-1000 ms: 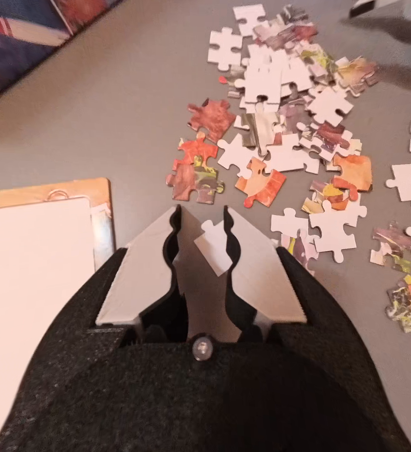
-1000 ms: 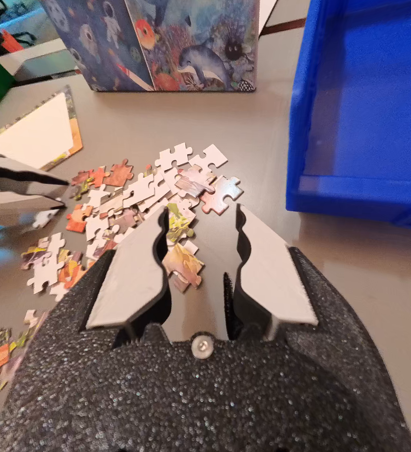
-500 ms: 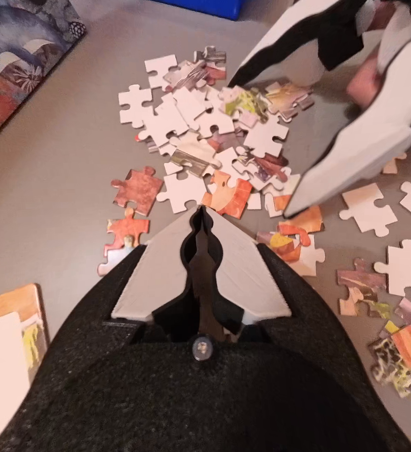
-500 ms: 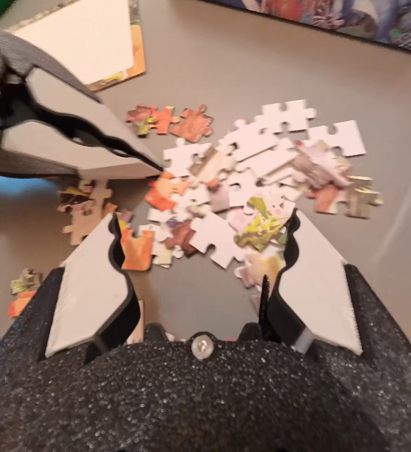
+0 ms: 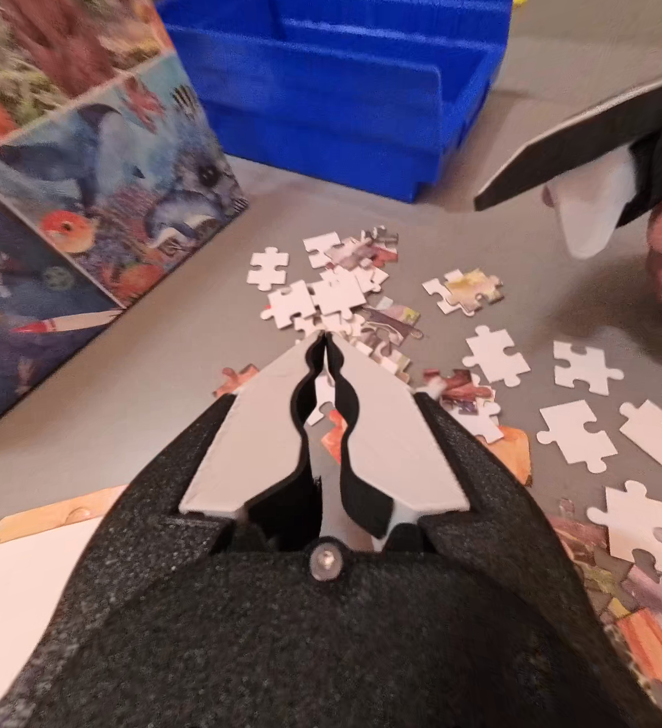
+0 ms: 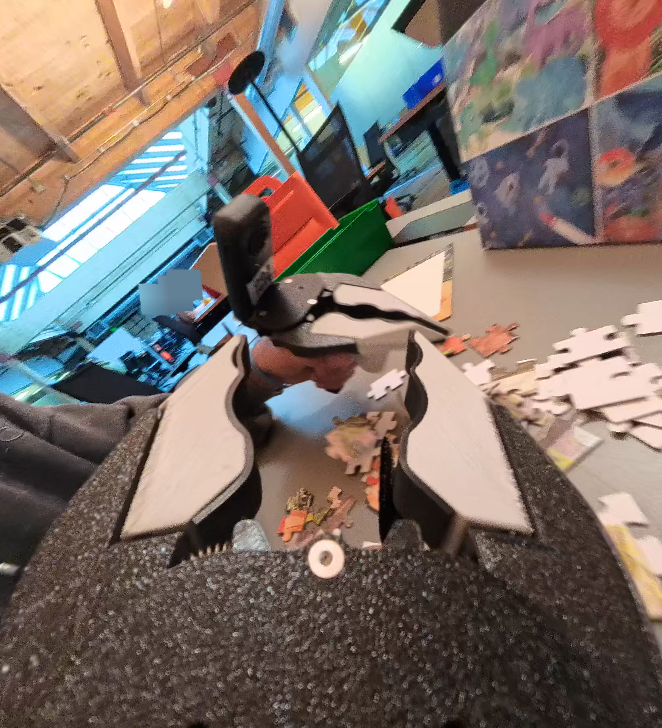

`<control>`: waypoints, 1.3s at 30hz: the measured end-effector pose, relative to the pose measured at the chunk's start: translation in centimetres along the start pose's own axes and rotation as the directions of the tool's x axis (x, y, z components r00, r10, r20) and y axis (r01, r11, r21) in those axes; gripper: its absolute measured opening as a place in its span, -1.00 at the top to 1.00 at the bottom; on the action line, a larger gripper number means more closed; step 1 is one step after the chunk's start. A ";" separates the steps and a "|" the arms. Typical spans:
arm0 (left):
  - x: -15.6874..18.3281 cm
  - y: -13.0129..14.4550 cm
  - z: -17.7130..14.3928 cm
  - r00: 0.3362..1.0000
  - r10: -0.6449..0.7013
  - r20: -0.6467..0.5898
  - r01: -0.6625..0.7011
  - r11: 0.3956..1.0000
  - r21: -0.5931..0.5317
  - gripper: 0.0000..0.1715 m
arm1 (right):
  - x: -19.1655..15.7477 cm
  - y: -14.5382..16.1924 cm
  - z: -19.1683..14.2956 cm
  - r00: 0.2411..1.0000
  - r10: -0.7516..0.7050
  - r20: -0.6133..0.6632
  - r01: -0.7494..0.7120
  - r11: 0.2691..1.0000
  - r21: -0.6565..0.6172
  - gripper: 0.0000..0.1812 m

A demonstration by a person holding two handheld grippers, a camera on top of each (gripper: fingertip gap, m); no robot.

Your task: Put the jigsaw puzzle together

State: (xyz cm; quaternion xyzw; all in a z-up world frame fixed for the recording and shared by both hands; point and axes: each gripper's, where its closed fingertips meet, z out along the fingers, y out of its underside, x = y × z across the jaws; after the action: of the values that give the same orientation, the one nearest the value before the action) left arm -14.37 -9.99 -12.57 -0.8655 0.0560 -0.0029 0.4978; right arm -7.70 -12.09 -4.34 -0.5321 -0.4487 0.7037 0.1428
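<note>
No writing, brand, number or sign can be read in either view. A small sticker [image 6: 261, 280] with a printed code sits on the black handle behind the left gripper's fingers, too blurred to make out. The picture box [image 5: 85, 205] shows only illustrations.

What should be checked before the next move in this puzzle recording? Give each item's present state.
1. Jaws of the left gripper closed: ok, the tips meet.
2. Piece gripped in the left gripper: cannot tell; white card shows between the jaws, but it may lie on the table.
3. Jaws of the right gripper open, nothing held: ok.
4. Grippers apart from each other: ok, no contact in either view.
5. Loose puzzle pieces face up: not ok, many show white backs.
6. Sight of the puzzle board: ok, lower left in the left wrist view, partly hidden.
</note>
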 end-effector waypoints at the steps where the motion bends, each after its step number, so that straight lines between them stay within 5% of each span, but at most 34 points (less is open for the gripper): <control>1: -0.9 -0.6 -0.9 0.999 -0.030 0.016 0.029 0.999 0.033 1.00 | 0.7 -0.3 -0.6 0.999 -0.012 -0.047 0.012 1.000 0.010 0.16; 3: -2.6 0.0 -2.3 0.996 -0.080 0.035 0.079 0.997 0.022 0.94 | 3.1 0.5 -1.9 0.980 -0.041 -0.197 0.028 0.997 -0.066 0.19; 5: -3.2 2.6 -3.1 0.994 -0.106 0.004 0.106 0.991 -0.083 0.55 | 5.0 2.4 -3.6 0.939 -0.137 -0.317 0.069 0.973 -0.219 0.14; 9: -2.2 6.9 -5.0 0.988 -0.104 -0.117 0.074 0.969 -0.236 0.03 | 3.2 6.7 -6.3 0.897 -0.368 -0.247 0.204 0.838 -0.506 0.04; 11: -2.1 7.6 -6.5 0.985 -0.081 -0.149 0.037 0.961 -0.274 -0.03 | 3.6 9.4 -8.3 0.843 -0.489 -0.225 0.229 0.705 -0.671 0.19; 13: -1.2 7.5 -8.7 0.973 -0.070 -0.220 0.007 0.962 -0.274 0.18 | 3.7 11.2 -9.6 0.812 -0.556 -0.177 0.253 0.609 -0.752 0.70; 15: 1.2 8.3 -11.0 0.932 -0.065 -0.356 -0.049 0.952 -0.302 0.30 | 2.2 12.5 -9.5 0.849 -0.518 -0.100 0.273 0.594 -0.757 0.75; 17: 4.0 9.9 -12.9 0.861 -0.068 -0.504 -0.124 0.933 -0.339 0.70 | 0.3 13.9 -8.5 0.910 -0.414 0.005 0.284 0.615 -0.736 0.99; 20: 7.3 11.8 -14.0 0.757 -0.111 -0.644 -0.207 0.895 -0.396 0.99 | 1.0 16.9 -8.7 0.947 -0.321 0.022 0.195 0.520 -0.832 0.99; 22: 8.9 12.5 -13.7 0.714 -0.136 -0.687 -0.239 0.875 -0.421 1.00 | 1.4 16.4 -7.5 0.944 -0.328 0.020 0.208 0.551 -0.808 1.00; 24: 9.8 13.0 -12.4 0.705 -0.139 -0.695 -0.255 0.865 -0.432 1.00 | 4.2 14.1 -6.5 0.859 -0.509 -0.052 0.282 0.556 -0.782 1.00; 25: 9.9 12.5 -11.4 0.723 -0.130 -0.679 -0.238 0.875 -0.422 1.00 | 6.3 11.6 -5.9 0.740 -0.661 -0.128 0.357 0.546 -0.757 1.00; 26: 9.3 11.7 -10.0 0.769 -0.097 -0.632 -0.216 0.891 -0.399 1.00 | 7.2 8.9 -5.3 0.619 -0.758 -0.205 0.439 0.550 -0.710 1.00; 27: 8.4 11.0 -8.7 0.817 -0.055 -0.574 -0.204 0.904 -0.376 1.00 | 6.3 8.1 -4.5 0.596 -0.779 -0.195 0.504 0.551 -0.665 1.00; 31: 9.1 9.5 -7.8 0.818 -0.014 -0.575 -0.199 0.931 -0.306 1.00 | 0.4 11.8 -3.3 0.792 -0.607 0.064 0.495 0.577 -0.649 1.00; 34: 12.4 10.2 -10.5 0.686 -0.060 -0.725 -0.250 0.916 -0.312 1.00 | -3.4 16.0 -3.3 0.911 -0.347 0.223 0.393 0.565 -0.725 1.00; 36: 14.5 10.9 -12.0 0.599 -0.068 -0.798 -0.304 0.902 -0.306 1.00 | -3.7 17.8 -3.2 0.925 -0.291 0.245 0.367 0.509 -0.779 1.00; 38: 15.5 11.6 -11.6 0.593 -0.051 -0.804 -0.346 0.885 -0.311 1.00 | -2.2 19.3 -3.1 0.937 -0.283 0.204 0.316 0.440 -0.840 0.99; 39: 15.7 11.6 -11.0 0.600 -0.046 -0.799 -0.349 0.883 -0.313 1.00 | -1.6 18.7 -2.4 0.948 -0.274 0.164 0.282 0.481 -0.830 1.00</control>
State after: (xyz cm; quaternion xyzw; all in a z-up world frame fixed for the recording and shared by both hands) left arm -0.51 -26.84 -17.81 -0.8550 0.3433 -0.3261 0.2118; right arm 0.16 -22.43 -18.04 -0.4514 -0.8127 0.3678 -0.0227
